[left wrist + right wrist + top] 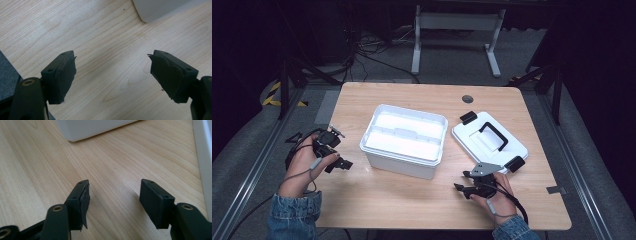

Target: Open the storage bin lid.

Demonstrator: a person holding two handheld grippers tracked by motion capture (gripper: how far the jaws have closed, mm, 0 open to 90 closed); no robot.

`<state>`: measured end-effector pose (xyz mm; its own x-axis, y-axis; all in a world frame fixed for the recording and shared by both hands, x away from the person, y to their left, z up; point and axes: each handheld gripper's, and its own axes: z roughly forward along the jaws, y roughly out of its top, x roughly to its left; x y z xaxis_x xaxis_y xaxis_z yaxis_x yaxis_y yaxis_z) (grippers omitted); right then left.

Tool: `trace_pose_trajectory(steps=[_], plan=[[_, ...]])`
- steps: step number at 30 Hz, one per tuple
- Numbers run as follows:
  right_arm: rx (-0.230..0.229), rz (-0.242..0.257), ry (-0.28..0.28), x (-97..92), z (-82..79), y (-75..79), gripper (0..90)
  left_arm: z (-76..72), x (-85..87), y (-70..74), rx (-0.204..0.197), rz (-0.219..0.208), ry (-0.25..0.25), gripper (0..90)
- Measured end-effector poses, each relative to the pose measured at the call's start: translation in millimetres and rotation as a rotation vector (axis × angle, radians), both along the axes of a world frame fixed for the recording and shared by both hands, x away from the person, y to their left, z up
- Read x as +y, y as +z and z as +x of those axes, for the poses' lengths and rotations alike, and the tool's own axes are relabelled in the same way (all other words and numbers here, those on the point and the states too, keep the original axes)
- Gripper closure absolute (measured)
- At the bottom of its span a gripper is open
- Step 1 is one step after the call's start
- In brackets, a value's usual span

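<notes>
A white plastic box [404,141] stands open in the middle of the wooden table [377,200]. Its white lid [488,141], with a black handle and black latches, lies flat to the right of it. My left gripper [343,163] rests low over the table left of the box, jaws wide apart with bare wood between them [112,75]. A corner of the box [160,10] shows beyond them. My right gripper [460,189] sits near the front edge, below the lid, also open and empty [113,195]. The box's base [92,128] lies ahead of it, the lid's edge [203,157] at its right.
A round cable hole [467,99] sits near the table's far edge. A small grey tab [557,190] lies at the right edge. Beyond the table stand a white frame [457,35] and floor cables.
</notes>
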<state>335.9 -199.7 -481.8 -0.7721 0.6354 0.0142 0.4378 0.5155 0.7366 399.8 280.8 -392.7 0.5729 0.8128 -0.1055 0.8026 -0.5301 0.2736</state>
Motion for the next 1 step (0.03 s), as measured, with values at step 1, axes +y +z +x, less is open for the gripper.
trace_pose_trajectory(steps=[1], plan=[[-0.007, 0.006, 0.0, -0.2, -0.3, -0.9, 41.0, -0.1, -0.7, -0.3, 0.003, -0.006, 0.009, 21.3]])
